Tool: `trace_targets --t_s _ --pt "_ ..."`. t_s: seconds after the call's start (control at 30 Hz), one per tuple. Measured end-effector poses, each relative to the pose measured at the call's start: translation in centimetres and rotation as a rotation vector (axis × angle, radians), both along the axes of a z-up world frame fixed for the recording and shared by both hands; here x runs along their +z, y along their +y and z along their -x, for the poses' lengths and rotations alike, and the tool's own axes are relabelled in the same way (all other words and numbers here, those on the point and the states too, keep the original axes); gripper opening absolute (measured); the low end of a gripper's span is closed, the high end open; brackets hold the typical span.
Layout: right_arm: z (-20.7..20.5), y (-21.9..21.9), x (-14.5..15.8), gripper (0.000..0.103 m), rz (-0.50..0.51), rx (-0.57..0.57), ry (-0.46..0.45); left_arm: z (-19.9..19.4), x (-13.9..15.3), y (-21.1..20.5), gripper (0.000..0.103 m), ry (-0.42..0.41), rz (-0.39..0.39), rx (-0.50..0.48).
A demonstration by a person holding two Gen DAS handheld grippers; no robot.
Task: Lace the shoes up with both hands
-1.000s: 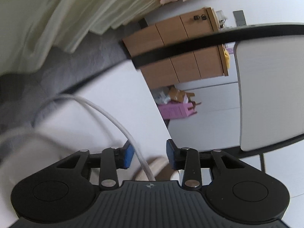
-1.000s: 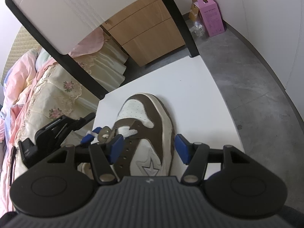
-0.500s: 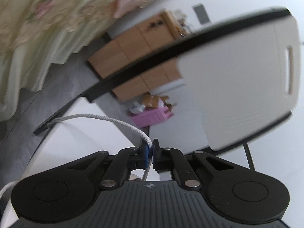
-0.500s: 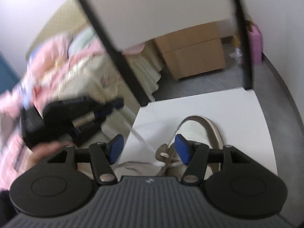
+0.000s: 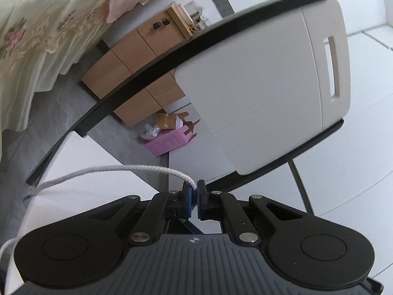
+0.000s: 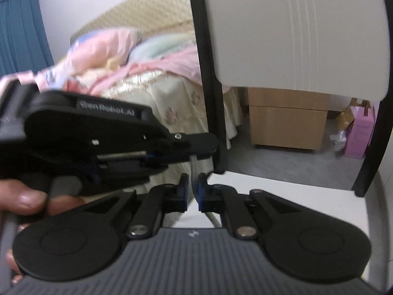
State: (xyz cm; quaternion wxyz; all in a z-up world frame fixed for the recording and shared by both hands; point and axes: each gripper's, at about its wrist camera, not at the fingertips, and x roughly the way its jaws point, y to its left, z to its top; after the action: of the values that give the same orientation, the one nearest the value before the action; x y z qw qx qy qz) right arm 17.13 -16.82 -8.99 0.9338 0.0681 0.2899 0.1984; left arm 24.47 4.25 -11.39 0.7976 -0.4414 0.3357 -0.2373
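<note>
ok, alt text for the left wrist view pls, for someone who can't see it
The left tongs are shut on a white shoelace, which arcs away to the left over a white tabletop. Behind stand a white chair back in a black frame, a wooden cabinet and a pink box on the grey floor.

Blurred white lettering "GenRobot.AI" stands on the left gripper body.

The right hand-held gripper fills the bottom centre, its blue pads having just closed on a white shoelace. At left, the left hand-held gripper pinches the same lace just above, fingers around its handle. Behind lies a white tabletop.
</note>
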Motion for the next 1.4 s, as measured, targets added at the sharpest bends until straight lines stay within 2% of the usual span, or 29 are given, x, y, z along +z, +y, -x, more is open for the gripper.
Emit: trace_targets --t_s 0.17,0.27,0.47,0.57,0.67,0.73,0.83,0.87,0.93,0.97,1.0,1.17,1.33,1.37,1.4 --pt "0.9 -0.8 0.2 0.004 -0.032 0.01 0.0 0.4 0.8 1.2 0.003 -0.028 0.018 0.084" --pt "1.9 -0.8 0.1 0.003 -0.003 0.024 0.001 0.5 1.4 2.1 0.003 -0.035 0.054 0.107" --pt "3.6 -0.6 -1.8 0.003 0.132 0.051 0.082 0.9 2.8 4.5 0.003 -0.095 0.1 0.174" --pt "3.9 -0.5 -2.6 0.003 0.161 0.057 0.114 1.0 3.7 5.5 0.003 -0.129 0.103 0.19" --pt "3.8 -1.1 -3.1 0.004 0.127 0.071 0.138 1.3 4.0 6.2 0.003 -0.162 0.138 0.2" --pt "4.2 -1.4 -2.9 0.005 0.09 0.081 0.117 1.4 4.0 6.2 0.003 -0.165 0.132 0.201" --pt "4.2 -1.0 -2.5 0.006 0.094 0.066 0.088 1.5 3.8 5.6 0.003 -0.159 0.126 0.182" --pt "4.1 -0.9 -2.4 0.007 0.094 0.057 0.083 1.6 3.7 5.3 0.003 -0.156 0.121 0.17" --pt "3.9 -0.6 -2.3 0.018 0.088 0.032 0.079 1.7 3.6 4.4 0.003 -0.157 0.093 0.14" --pt "3.9 -0.3 -1.9 0.027 0.092 0.023 0.07 1.9 3.6 3.8 0.003 -0.16 0.077 0.121" --pt "3.9 0.1 -1.6 0.03 0.099 0.017 0.058 2.0 3.6 3.2 0.003 -0.161 0.059 0.097" --pt "3.3 1.5 -0.3 0.033 0.104 0.006 -0.024 2.9 4.2 0.2 0.003 -0.206 -0.078 0.006" --pt "2.7 1.8 0.6 0.032 0.08 -0.023 -0.099 3.4 3.4 -0.7 0.003 -0.181 -0.114 -0.024" --pt "2.6 1.8 0.7 0.031 0.085 -0.031 -0.112 3.4 3.3 -0.7 0.003 -0.177 -0.118 -0.026" --pt "2.6 1.7 0.7 0.025 0.087 -0.037 -0.12 3.4 3.2 -0.7 0.003 -0.175 -0.116 -0.028"
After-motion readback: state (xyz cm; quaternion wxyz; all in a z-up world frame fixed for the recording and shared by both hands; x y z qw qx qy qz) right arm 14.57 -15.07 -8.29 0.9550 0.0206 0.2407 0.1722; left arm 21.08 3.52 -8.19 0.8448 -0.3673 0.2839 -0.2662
